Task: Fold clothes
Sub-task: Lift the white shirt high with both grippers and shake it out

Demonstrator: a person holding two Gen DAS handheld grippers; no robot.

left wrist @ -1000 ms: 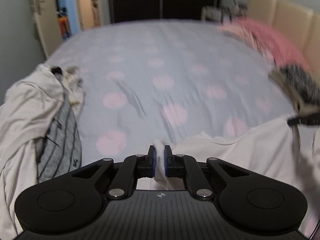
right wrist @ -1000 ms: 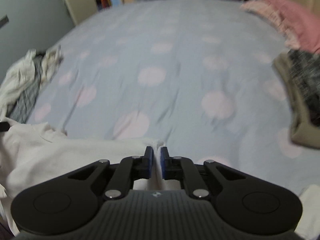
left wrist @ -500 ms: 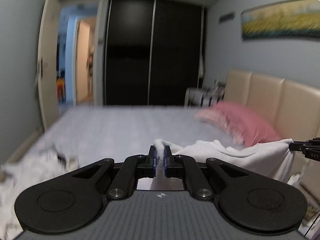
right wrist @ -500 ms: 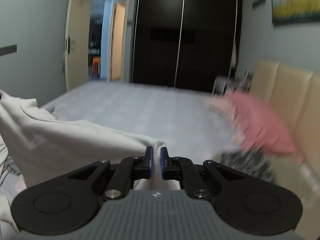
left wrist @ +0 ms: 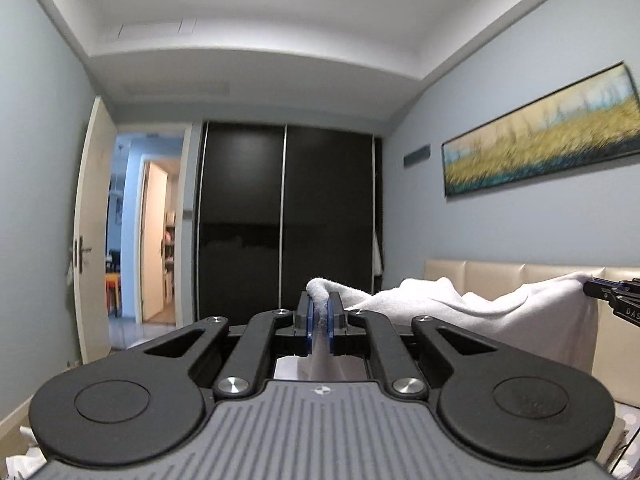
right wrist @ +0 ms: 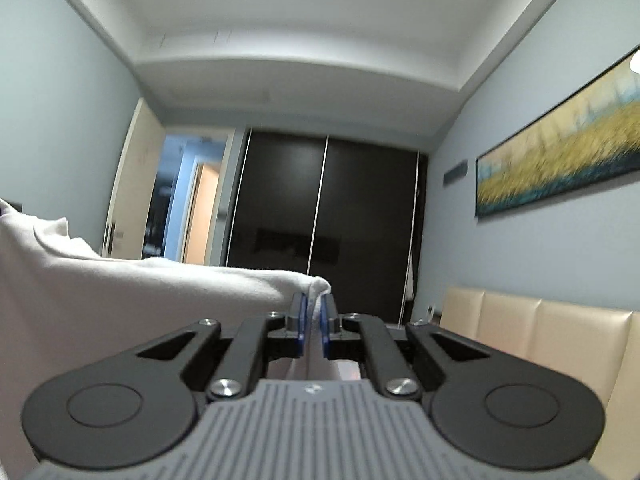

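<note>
Bed (left wrist: 626, 420) barely visible: dotted sheet sliver, lower right corner; beige padded headboard (right wrist: 540, 332) behind.

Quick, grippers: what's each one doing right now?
Left gripper: shut on the white garment.
Right gripper: shut on the same garment's other end.

The white cloth (left wrist: 460, 308) looks soft and fuzzy, like a towel. The left gripper (left wrist: 319, 322) is matt black plastic with shiny metal screws and smooth blue pads. The wardrobe (left wrist: 286, 216) in the middle is dark and glossy. The headboard (right wrist: 540, 332) at the lower right looks like smooth padded leather.
</note>
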